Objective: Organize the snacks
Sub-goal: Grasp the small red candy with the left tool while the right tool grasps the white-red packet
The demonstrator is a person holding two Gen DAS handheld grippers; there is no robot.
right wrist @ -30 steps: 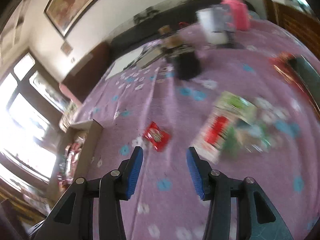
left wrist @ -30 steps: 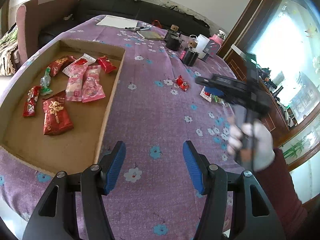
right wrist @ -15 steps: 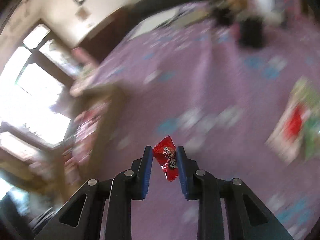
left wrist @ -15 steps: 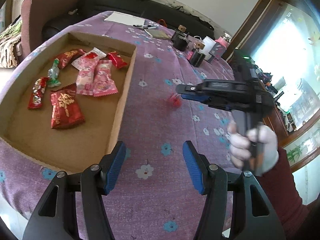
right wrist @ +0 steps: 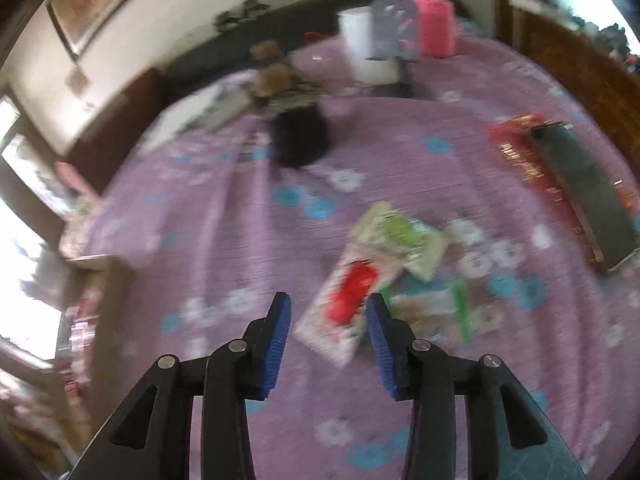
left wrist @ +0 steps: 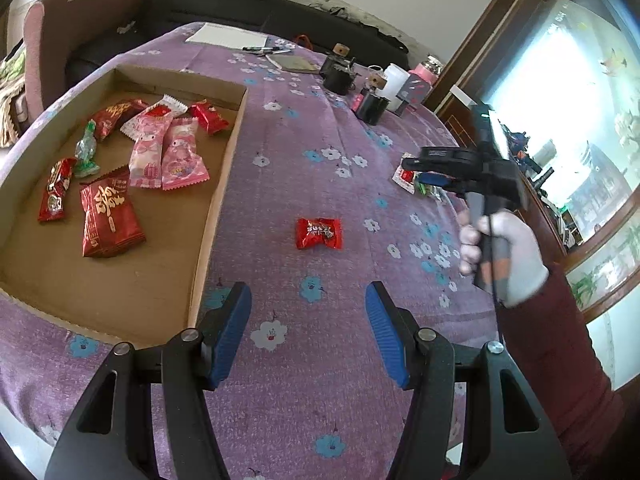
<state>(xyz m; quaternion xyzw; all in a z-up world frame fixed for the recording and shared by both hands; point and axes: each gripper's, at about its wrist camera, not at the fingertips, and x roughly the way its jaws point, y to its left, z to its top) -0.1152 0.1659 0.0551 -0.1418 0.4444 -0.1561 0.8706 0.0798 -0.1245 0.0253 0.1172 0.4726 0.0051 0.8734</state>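
Daylight, bright. Left wrist view: sharp throughout; window [left wrist: 576, 128] at right is overexposed, detail washed out. Tablecloth [left wrist: 304, 184] evenly lit, shadows soft and faint. Right wrist view: heavy motion blur across the whole scene; snack packets [right wrist: 372, 276] smeared, print unreadable; only the gripper [right wrist: 328, 344] is crisp. Left-edge window [right wrist: 20, 240] blown white. Both views show strong fisheye curvature and dark vignetted corners.

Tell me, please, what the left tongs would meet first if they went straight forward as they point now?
Most likely the red candy. It lies alone on the purple tablecloth, directly ahead of the open left tongs, with only bare cloth between. Depth is uncertain in this fisheye view, so they might touch the cloth first.
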